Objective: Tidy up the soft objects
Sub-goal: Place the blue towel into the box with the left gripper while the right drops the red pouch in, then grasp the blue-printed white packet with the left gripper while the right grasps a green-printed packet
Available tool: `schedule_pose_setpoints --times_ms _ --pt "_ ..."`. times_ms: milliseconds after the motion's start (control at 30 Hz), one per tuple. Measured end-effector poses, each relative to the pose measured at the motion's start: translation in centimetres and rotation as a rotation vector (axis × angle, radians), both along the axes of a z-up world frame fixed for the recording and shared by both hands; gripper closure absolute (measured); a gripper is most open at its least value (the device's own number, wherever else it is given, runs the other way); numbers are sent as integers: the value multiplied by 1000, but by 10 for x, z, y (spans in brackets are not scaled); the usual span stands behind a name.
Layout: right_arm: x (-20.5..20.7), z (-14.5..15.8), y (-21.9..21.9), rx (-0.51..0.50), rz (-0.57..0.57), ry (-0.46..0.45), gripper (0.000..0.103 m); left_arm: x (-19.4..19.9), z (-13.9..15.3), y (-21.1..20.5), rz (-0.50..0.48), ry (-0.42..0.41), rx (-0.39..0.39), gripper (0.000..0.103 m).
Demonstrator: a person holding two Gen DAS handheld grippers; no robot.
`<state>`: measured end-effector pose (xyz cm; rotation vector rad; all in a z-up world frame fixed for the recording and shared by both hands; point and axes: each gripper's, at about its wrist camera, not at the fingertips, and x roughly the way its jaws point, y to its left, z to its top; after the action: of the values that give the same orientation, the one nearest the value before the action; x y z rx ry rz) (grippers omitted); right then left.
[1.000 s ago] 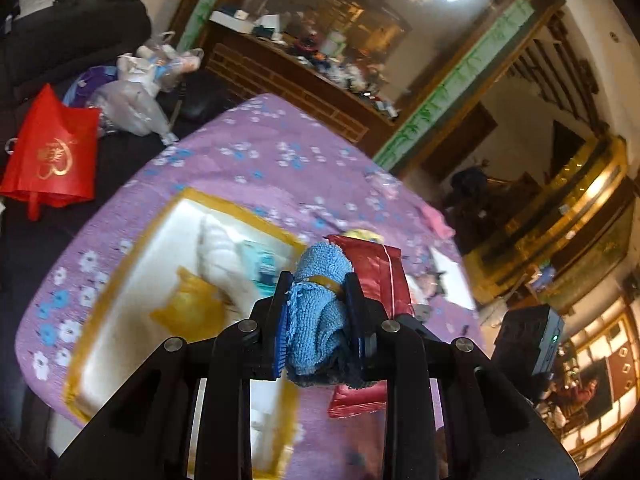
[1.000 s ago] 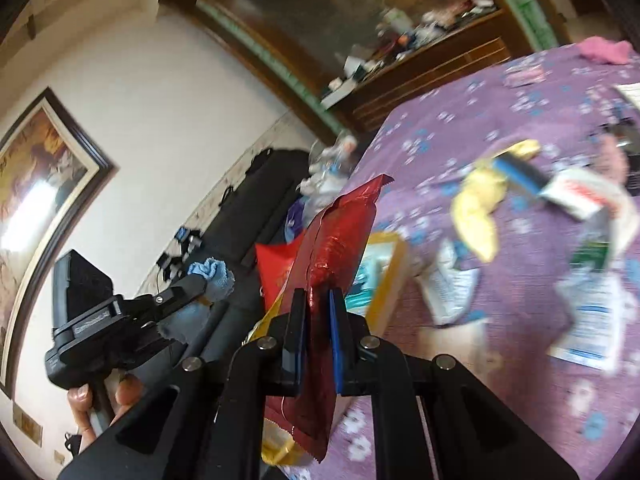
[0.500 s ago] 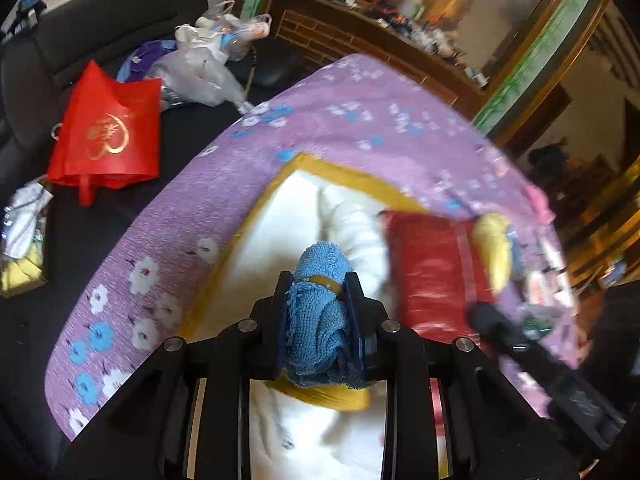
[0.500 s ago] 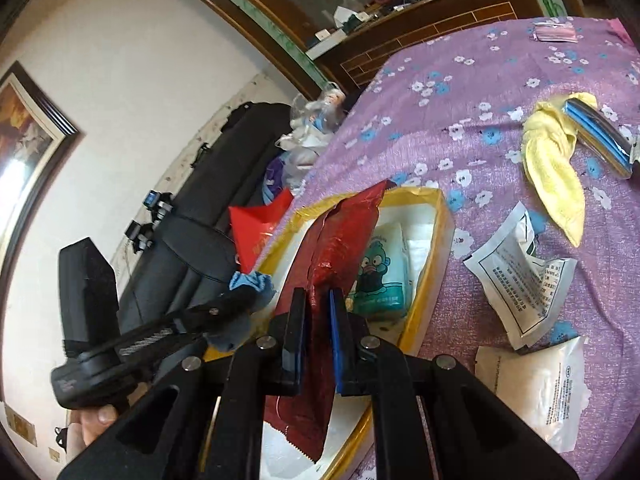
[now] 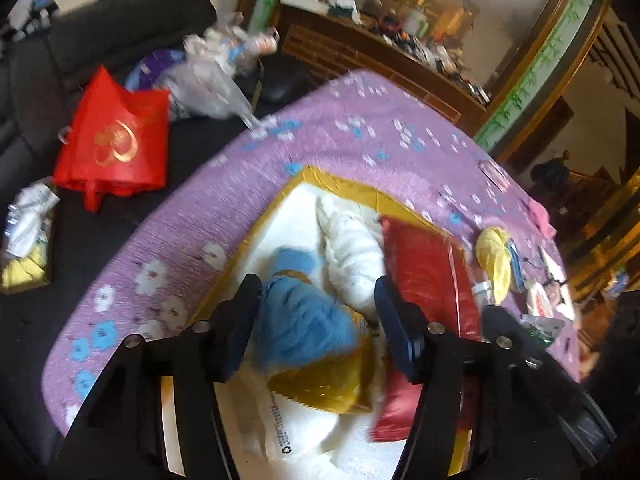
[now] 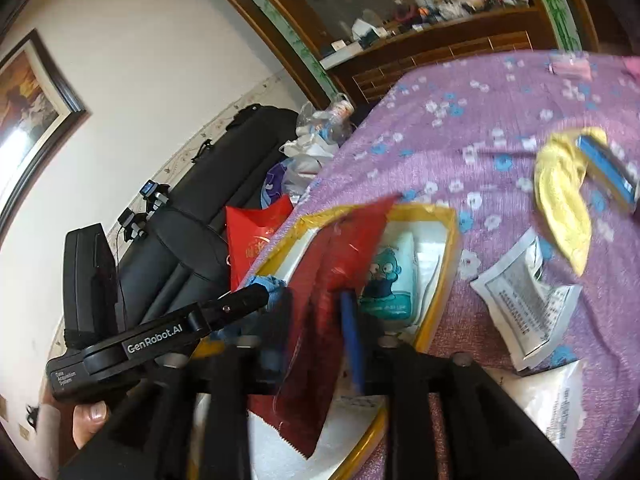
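Both our grippers have just released: left gripper (image 5: 316,312) dropping the blue towel (image 5: 298,322), right gripper (image 6: 316,320) the red packet (image 6: 332,280), into the yellow-rimmed box (image 5: 340,184).

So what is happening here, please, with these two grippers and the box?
A person is sorting soft things into a gold-rimmed box on a purple floral cloth. The left gripper, jaws open, is over a blue towel in the box. The right gripper, jaws also parted, has a red pouch between them over the box.
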<state>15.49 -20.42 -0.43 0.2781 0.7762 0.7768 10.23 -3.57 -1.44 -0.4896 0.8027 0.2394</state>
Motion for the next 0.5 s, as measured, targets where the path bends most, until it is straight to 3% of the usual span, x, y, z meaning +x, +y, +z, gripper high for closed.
schedule_pose_setpoints --times_ms 33,200,300,500 --pt "-3 3 -2 -2 -5 -22 42 -2 2 -3 6 5 22 43" --pt "-19 14 -26 24 17 -12 41 -12 4 -18 29 88 103 43" --pt "-29 14 -47 28 15 -8 41 -30 15 -31 29 11 69 43" --pt "-41 12 -93 60 32 12 41 -44 45 -87 -60 -109 123 43"
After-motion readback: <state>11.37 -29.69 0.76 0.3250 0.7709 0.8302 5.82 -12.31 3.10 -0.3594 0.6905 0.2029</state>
